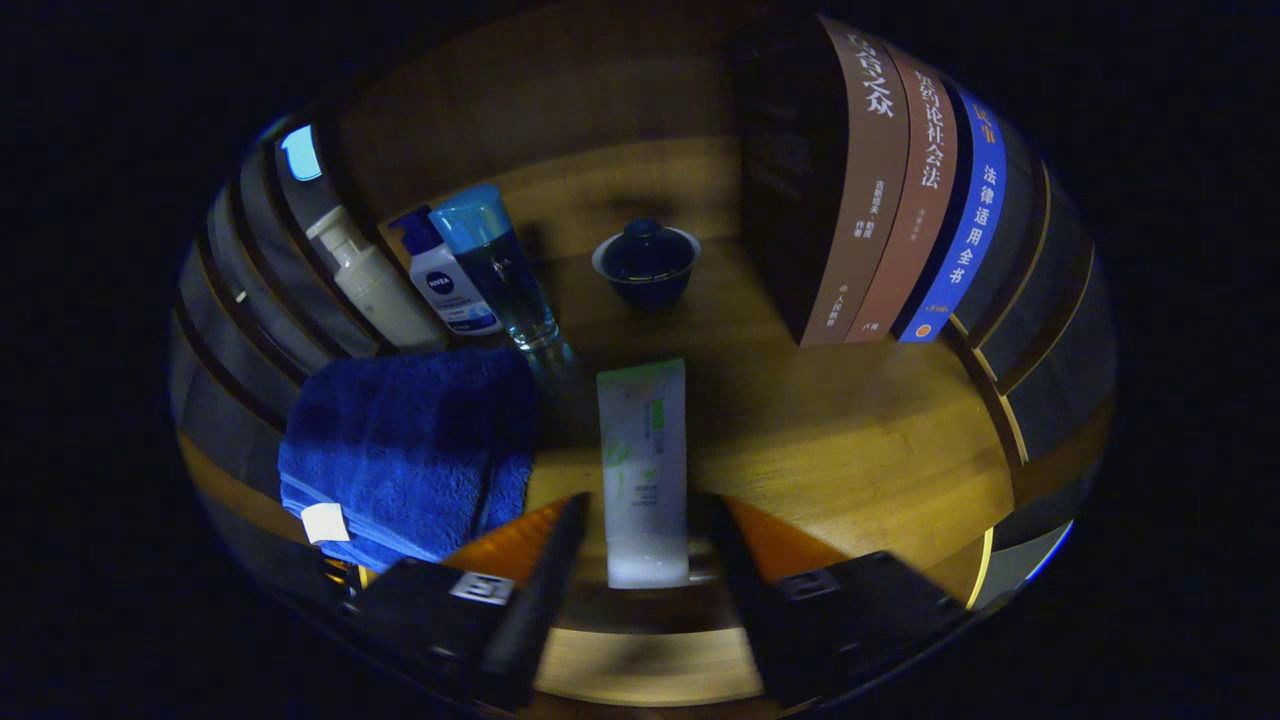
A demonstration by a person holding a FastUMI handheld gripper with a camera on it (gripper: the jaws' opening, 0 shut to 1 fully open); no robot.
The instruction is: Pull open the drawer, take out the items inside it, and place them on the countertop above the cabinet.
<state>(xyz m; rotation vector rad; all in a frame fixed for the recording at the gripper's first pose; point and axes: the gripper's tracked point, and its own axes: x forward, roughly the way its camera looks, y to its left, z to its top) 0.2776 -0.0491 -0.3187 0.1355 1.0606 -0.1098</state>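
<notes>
**Figure: My gripper at a white tube on the wooden counter**

My gripper (640, 525) points forward over the wooden counter (860, 450). A white tube (644, 470) with green markings lies lengthwise between its two fingers (550, 560), cap end toward me. Each finger stands just beside a flank of the tube; a thin gap seems to remain on either side, and I cannot tell whether the pads press on it or stand released.

Left of the fingers, just beside the tube, lies a folded blue towel (405, 455) with a small white tag at its near corner.

Beyond the towel, ahead and to the left, three containers stand close together against the slatted side wall:
- a white pump bottle (370, 285), farthest left, contents hidden by its opaque wall;
- a white bottle with a blue top (445, 275), likewise opaque;
- a clear bottle with a light blue cap (500, 270), nearest the tube's line, through which a transparent body shows; its fill level is unclear.

Straight ahead, well beyond the tube, sits a dark blue lidded cup (647, 260); the lid is on, so its contents are hidden.

Ahead and to the right, three books (890, 190) stand upright, spines toward me, touching one another.
</notes>
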